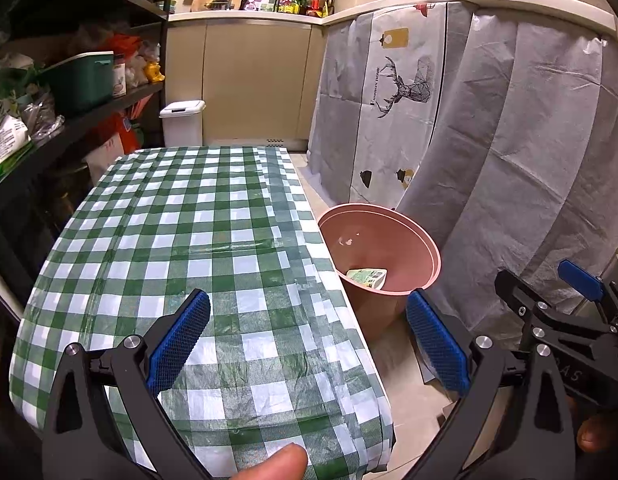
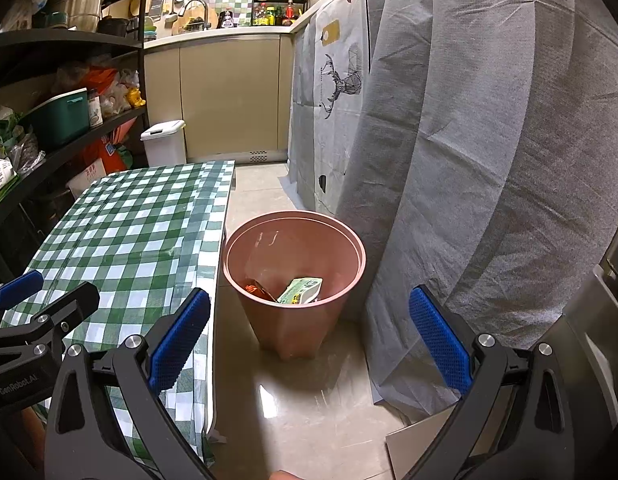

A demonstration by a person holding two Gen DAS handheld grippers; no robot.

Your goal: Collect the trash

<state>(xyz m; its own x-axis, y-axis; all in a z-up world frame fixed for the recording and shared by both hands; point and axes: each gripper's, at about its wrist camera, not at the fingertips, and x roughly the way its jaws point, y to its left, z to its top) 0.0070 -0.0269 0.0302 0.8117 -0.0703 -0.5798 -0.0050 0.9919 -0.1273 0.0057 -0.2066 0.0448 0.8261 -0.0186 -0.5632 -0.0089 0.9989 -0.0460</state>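
While both hand-held grippers hang released, nothing grasped: left hand-held gripper (image 1: 308,340) above checked desk (image 1: 197,220); right hand-held gripper (image 2: 309,338) just short of pink bin (image 2: 295,280). Carton (image 2: 301,290), orange wrapper (image 2: 256,290) inside bin. Risk: low sweep knocks bin, spills contents.

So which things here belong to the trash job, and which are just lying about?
Job:
pink bin
green carton inside it
orange wrapper inside it
left gripper, open
right gripper, open

Lying about:
checked tablecloth
white lidded bin
grey curtain
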